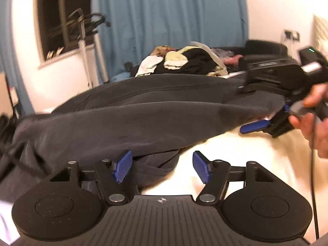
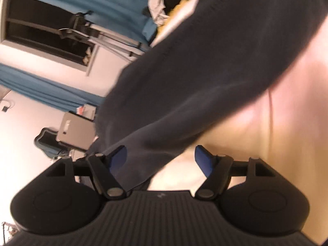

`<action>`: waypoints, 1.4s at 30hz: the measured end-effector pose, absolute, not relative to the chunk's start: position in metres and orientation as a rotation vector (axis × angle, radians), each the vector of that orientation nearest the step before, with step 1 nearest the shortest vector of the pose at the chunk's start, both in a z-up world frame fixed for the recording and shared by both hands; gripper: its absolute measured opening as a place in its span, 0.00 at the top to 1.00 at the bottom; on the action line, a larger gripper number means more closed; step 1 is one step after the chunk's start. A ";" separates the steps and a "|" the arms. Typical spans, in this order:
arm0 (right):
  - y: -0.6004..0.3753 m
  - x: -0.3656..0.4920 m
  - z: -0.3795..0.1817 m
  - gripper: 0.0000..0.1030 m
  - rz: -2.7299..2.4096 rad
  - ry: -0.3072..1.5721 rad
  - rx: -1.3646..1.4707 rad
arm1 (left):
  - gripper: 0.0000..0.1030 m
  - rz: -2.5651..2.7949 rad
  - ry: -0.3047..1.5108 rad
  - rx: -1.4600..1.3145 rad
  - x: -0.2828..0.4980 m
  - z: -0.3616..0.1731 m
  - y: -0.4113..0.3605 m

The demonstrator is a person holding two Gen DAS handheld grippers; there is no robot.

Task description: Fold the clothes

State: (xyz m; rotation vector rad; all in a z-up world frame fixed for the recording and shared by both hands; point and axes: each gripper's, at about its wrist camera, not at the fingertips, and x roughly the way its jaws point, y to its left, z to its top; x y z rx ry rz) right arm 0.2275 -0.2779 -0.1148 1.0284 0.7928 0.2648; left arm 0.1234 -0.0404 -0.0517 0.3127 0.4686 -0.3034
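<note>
A dark grey garment [image 1: 143, 110] lies stretched across the cream bed cover [image 1: 235, 153], folded lengthwise with a seam along its upper layer. My left gripper [image 1: 162, 168] is open at the garment's near edge; its left pad [image 1: 123, 166] sits against a bunched fold and its right pad over bare cover. At the right, my right gripper [image 1: 270, 116] is held by a hand [image 1: 307, 121] at the garment's far end. In the right wrist view, the right gripper [image 2: 162, 160] stands open with the garment [image 2: 205, 71] running between the spread pads, which do not press on it.
A heap of mixed clothes [image 1: 184, 61] lies at the back of the bed. Behind it are a blue curtain [image 1: 164, 20], a dark window [image 1: 61, 16] and a stand with hangers [image 1: 84, 32]. A black cable [image 1: 313, 174] hangs from the right hand.
</note>
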 end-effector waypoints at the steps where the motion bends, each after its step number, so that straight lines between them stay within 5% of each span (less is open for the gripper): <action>1: -0.280 0.233 -0.118 0.30 0.264 0.777 1.031 | 0.32 -0.312 0.468 0.344 0.126 -0.056 -0.044; 3: -0.287 0.245 -0.121 0.38 0.281 0.740 1.050 | 0.32 -0.325 0.470 0.405 0.132 -0.063 -0.050; 6: -0.297 0.262 -0.102 0.83 0.324 0.612 1.014 | 0.32 -0.352 0.479 0.470 0.139 -0.077 -0.054; 8: -0.301 0.269 -0.083 0.89 0.363 0.531 0.965 | 0.32 -0.343 0.479 0.529 0.142 -0.085 -0.059; 14: -0.307 0.272 -0.057 0.91 0.397 0.422 0.926 | 0.30 -0.251 0.447 0.706 0.166 -0.107 -0.077; 16: -0.308 0.266 -0.060 0.91 0.381 0.441 0.931 | 0.42 -0.244 0.423 0.788 0.174 -0.112 -0.083; 18: -0.309 0.263 -0.065 0.88 0.363 0.470 0.957 | 0.75 -0.234 0.405 0.859 0.177 -0.115 -0.086; 21: -0.310 0.261 -0.071 0.87 0.339 0.502 0.950 | 0.87 -0.242 0.402 0.817 0.174 -0.098 -0.080; 28: -0.302 0.253 -0.055 0.88 0.348 0.457 0.861 | 0.89 -0.297 0.334 0.252 0.168 -0.010 -0.018; 34: -0.294 0.243 -0.035 0.89 0.364 0.384 0.790 | 0.90 -0.400 0.370 0.041 0.146 0.015 0.016; 42: -0.302 0.245 -0.052 0.89 0.295 0.419 0.849 | 0.86 -0.441 0.605 0.252 0.117 -0.028 0.001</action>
